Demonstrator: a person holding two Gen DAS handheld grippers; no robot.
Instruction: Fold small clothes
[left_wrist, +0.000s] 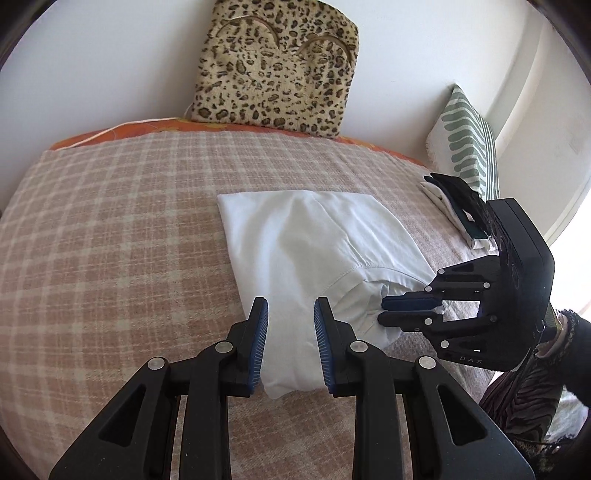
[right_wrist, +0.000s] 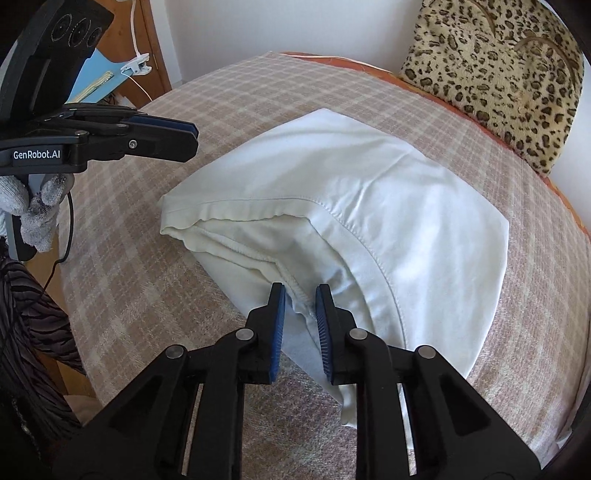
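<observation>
While the white garment is lying half folded in the middle of the plaid blanket, the left wrist view is showing the left gripper hovering over its near corner with its jaws standing a little apart and gripping nothing. Off to the side, the right gripper is pinching a bunched bit of sleeve or hem, its jaws all but closed on the cloth. That bite is looking thin to me, so I am expecting the fabric to slip out as soon as it is lifted, or only the top layer to come along. A small stack of folded clothes is sitting just behind that gripper, and a wide swing back could be knocking it over. Moving to the right wrist view, the right gripper is clamping the stitched hem at the near edge of the garment, where several layers are gaping open. The left gripper is hanging in the air well apart from the cloth, carried by a gloved hand; from this side I cannot tell how wide it is standing. With nothing pinning the far part down, a pull from the right side is likely to be dragging the whole piece across the blanket and opening the fold already made, leaving a skewed, lumpy result.
</observation>
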